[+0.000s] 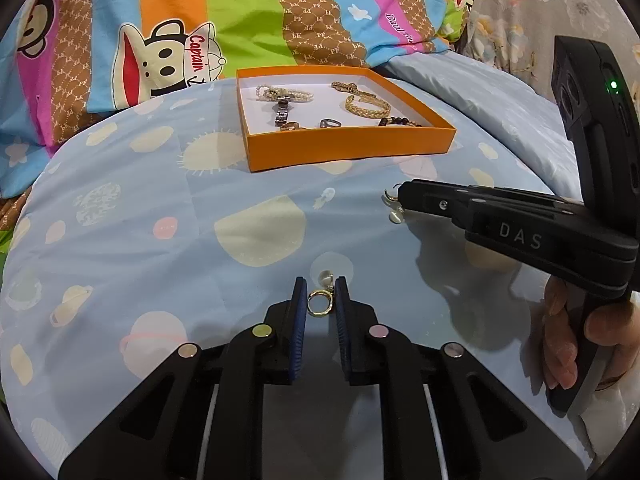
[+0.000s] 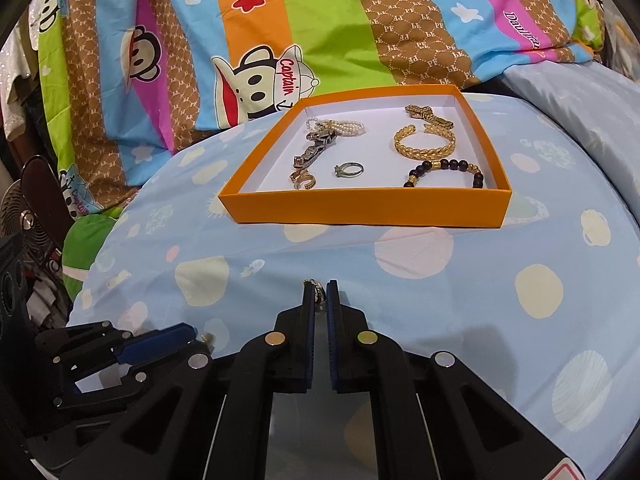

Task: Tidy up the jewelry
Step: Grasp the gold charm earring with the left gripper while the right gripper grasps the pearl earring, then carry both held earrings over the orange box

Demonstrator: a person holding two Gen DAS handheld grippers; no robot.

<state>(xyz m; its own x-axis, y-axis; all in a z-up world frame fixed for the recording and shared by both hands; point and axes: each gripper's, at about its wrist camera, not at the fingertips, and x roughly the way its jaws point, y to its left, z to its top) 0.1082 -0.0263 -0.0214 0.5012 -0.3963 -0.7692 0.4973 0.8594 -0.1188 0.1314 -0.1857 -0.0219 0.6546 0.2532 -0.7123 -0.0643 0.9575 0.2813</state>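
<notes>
A gold hoop earring with a white bead (image 1: 320,300) lies on the blue sheet between the jaws of my left gripper (image 1: 321,294), which stand slightly apart on either side of it. My right gripper (image 2: 320,294) is shut on a matching earring (image 2: 319,292); in the left wrist view this earring (image 1: 391,202) hangs from its tip above the sheet. An orange box (image 2: 366,204) farther back holds a pearl bracelet (image 2: 340,125), a watch (image 2: 314,148), rings (image 2: 349,169), a gold bangle (image 2: 424,142) and a dark bead bracelet (image 2: 444,174).
The blue patterned sheet (image 1: 160,220) covers a rounded surface. A colourful cartoon blanket (image 2: 280,32) lies behind the box. A fan (image 2: 20,216) and clutter sit off the left edge. The left gripper also shows low at the left in the right wrist view (image 2: 160,342).
</notes>
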